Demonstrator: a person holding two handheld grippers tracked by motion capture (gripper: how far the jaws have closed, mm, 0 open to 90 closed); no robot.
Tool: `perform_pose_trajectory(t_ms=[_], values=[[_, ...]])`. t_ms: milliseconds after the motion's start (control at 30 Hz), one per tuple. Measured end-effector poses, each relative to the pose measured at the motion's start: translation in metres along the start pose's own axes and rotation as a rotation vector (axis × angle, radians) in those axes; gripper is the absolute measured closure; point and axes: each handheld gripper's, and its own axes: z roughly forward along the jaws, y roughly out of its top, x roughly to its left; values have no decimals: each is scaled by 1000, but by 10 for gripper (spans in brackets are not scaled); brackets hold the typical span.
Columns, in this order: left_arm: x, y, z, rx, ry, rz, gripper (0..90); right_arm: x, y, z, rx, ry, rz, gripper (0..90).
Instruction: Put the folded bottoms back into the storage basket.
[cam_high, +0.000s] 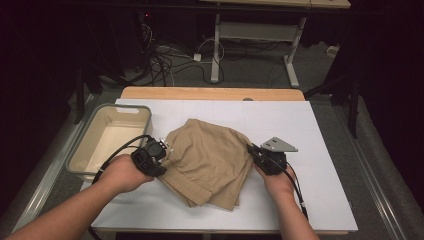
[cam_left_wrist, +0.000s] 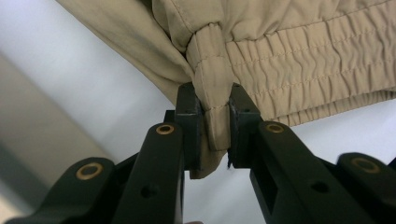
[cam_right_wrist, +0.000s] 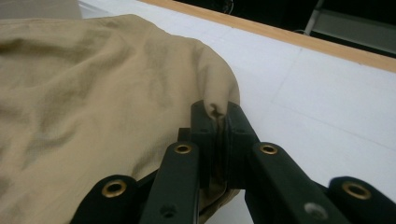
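Forearms enter from the bottom edge of the high view, each hand wrapped round a gripper. Left gripper is clenched on the tan shorts at their left side; in the left gripper view its pads are seen pinching a bunched fold of the elastic waistband, cloth hanging down between the jaws. Right gripper is clamped on the opposite side of the shorts; in the right gripper view a thin pinch of fabric is caught between jaws drawn almost together. A grey three-cornered plate is carried on top of the right gripper.

Shorts are crumpled in a loose heap at the middle of the white tabletop, between the two grippers, waistband toward the person. A wooden edge is seen along the far side of the tabletop. A grey plastic bin sits at the left edge, just beside the left hand. Cables lie on the floor beyond.
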Motion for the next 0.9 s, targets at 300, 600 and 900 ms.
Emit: perform_pose_trajectory(t_ms=[300,600,900], values=[[12,-11,-3,51,8,-16,765,14,8,16,-8,38,12,865],[15,-12,2,97,6,3,765,23,13,20,2,58,32,863],[18,-9,0,116,3,3,765,26,11,17,-30,64,13,865]])
